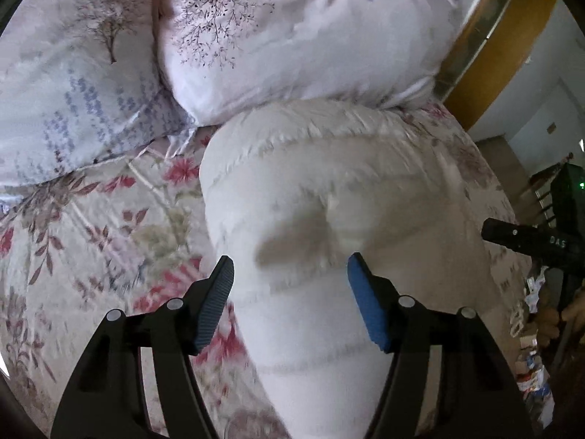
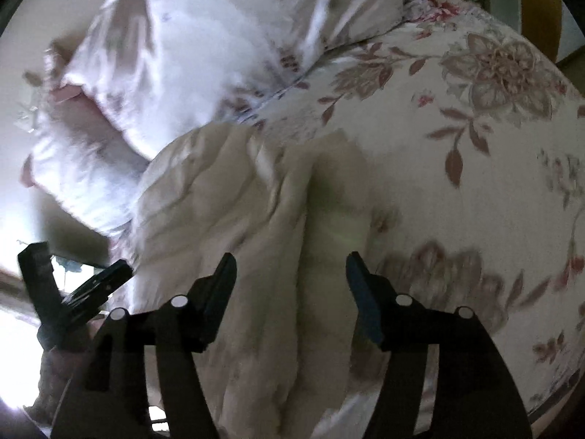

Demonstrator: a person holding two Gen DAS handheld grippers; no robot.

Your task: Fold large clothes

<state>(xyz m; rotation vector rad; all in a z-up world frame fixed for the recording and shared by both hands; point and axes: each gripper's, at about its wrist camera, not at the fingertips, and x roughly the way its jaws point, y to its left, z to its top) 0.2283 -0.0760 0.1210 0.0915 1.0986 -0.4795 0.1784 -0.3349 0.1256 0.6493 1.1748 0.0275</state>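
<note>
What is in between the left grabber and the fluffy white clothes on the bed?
Nothing visible. The left gripper is open right above the white garment, which lies on the flowered bedspread. The pillow sits beyond the garment's far edge, not in the way.

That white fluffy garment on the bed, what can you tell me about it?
The white garment looks soft and fleecy, crossed by fuzzy raised ridges. It lies on the floral bedspread, bunched into a long rumpled heap rather than neatly folded. Its far end touches the pale pillow. In the right wrist view it shows deep creases and overlapping layers. Both the left hand-held gripper and right hand-held gripper are over it, open, gripping nothing.
</note>
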